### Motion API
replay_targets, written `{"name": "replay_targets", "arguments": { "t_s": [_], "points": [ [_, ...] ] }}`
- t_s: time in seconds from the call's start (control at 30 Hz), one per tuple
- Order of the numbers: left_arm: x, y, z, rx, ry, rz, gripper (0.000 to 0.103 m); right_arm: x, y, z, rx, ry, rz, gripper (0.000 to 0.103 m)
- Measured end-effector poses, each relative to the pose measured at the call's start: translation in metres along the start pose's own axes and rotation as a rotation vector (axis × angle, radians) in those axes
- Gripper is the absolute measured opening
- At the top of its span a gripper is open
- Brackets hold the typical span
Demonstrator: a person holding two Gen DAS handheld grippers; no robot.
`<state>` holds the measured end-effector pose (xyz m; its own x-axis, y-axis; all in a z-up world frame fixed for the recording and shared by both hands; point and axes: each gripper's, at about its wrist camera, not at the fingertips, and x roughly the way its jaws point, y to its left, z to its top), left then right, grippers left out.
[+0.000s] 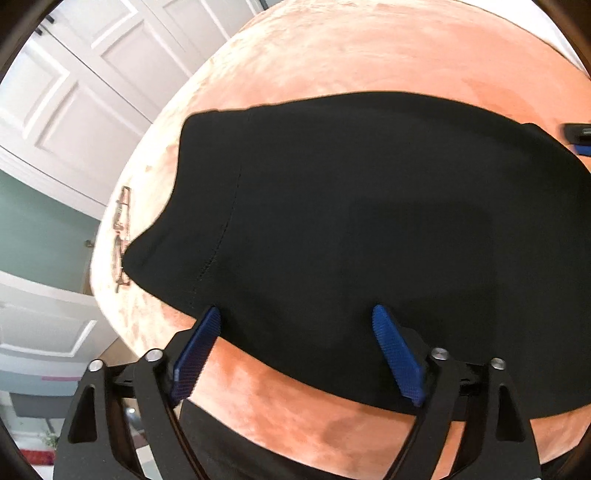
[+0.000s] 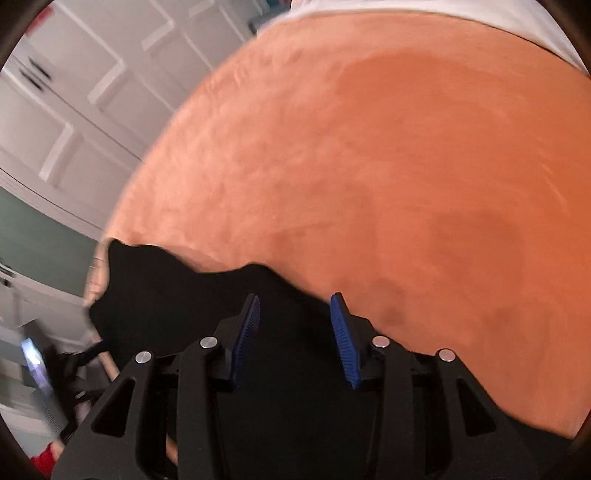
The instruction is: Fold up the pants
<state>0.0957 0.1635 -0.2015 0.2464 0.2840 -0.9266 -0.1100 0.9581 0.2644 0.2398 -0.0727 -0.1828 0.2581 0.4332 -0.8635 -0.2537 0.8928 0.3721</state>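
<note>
Black pants [image 1: 351,229] lie folded flat on an orange blanket [image 1: 351,55], with a stitched hem at their left end. My left gripper [image 1: 297,314] is open and empty, its blue pads spread wide over the near edge of the pants. In the right wrist view the pants [image 2: 166,295] fill the lower left on the same blanket [image 2: 406,166]. My right gripper [image 2: 293,301] is open and empty, hovering over the pants' edge. Its tip also shows at the far right of the left wrist view [image 1: 580,138].
White panelled closet doors [image 1: 74,92] and a green wall [image 1: 33,229] stand to the left, beyond the bed's edge. A pair of glasses [image 1: 122,240] lies on the blanket by the pants' left end. A white sheet [image 2: 443,11] shows at the back.
</note>
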Motion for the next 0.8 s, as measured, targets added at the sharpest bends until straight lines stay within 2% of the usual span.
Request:
{"name": "replay_targets", "arguments": {
  "t_s": [0.1,0.13,0.17,0.2,0.23,0.3,0.33,0.37,0.4,0.47,0.53,0.57,0.63,0.73,0.8],
  "points": [
    [0.001,0.004,-0.005,0.014,-0.029,-0.017,0.087,0.034,0.018,0.006,-0.032,0.084,-0.017,0.040],
    [0.001,0.002,-0.007,0.019,-0.041,-0.011,0.087,0.043,0.027,0.002,-0.065,0.100,-0.030,0.037],
    [0.001,-0.002,-0.009,0.023,-0.050,-0.005,0.088,0.051,0.034,0.004,-0.123,0.098,-0.062,0.030],
    [-0.001,-0.005,-0.011,0.023,-0.062,0.003,0.088,0.052,0.043,0.004,-0.185,0.088,-0.095,0.017],
    [-0.001,-0.005,-0.012,0.017,-0.069,0.005,0.088,0.053,0.050,0.006,-0.223,0.080,-0.126,0.013],
    [-0.001,-0.006,-0.014,0.006,-0.075,0.007,0.088,0.048,0.056,0.018,-0.250,0.013,-0.191,0.006],
    [-0.001,-0.006,-0.014,0.003,-0.076,0.008,0.088,0.049,0.048,0.028,-0.241,-0.019,-0.255,0.003],
    [-0.002,-0.006,-0.015,0.000,-0.075,0.007,0.088,0.059,0.038,0.036,-0.232,-0.013,-0.337,0.003],
    [-0.004,-0.004,-0.015,-0.006,-0.075,-0.003,0.088,0.069,0.025,0.043,-0.197,0.017,-0.355,0.003],
    [-0.011,0.003,-0.017,-0.028,-0.089,-0.035,0.088,0.055,0.011,0.046,-0.111,-0.018,-0.302,0.004],
    [-0.011,0.013,-0.016,-0.051,-0.100,-0.024,0.088,0.014,0.002,0.035,-0.027,-0.117,-0.183,0.009],
    [-0.011,0.017,-0.015,-0.066,-0.102,-0.018,0.087,-0.002,-0.001,0.025,-0.003,-0.136,-0.124,0.011],
    [-0.009,0.025,-0.012,-0.112,-0.101,-0.037,0.087,-0.007,-0.003,0.012,0.007,-0.089,-0.049,0.032],
    [-0.006,0.031,-0.002,-0.138,-0.094,-0.029,0.087,0.009,0.000,0.012,-0.020,-0.025,-0.050,0.034],
    [-0.004,0.033,0.004,-0.129,-0.092,-0.009,0.087,0.022,0.003,0.020,-0.029,0.010,-0.016,0.037]
  ]
}}
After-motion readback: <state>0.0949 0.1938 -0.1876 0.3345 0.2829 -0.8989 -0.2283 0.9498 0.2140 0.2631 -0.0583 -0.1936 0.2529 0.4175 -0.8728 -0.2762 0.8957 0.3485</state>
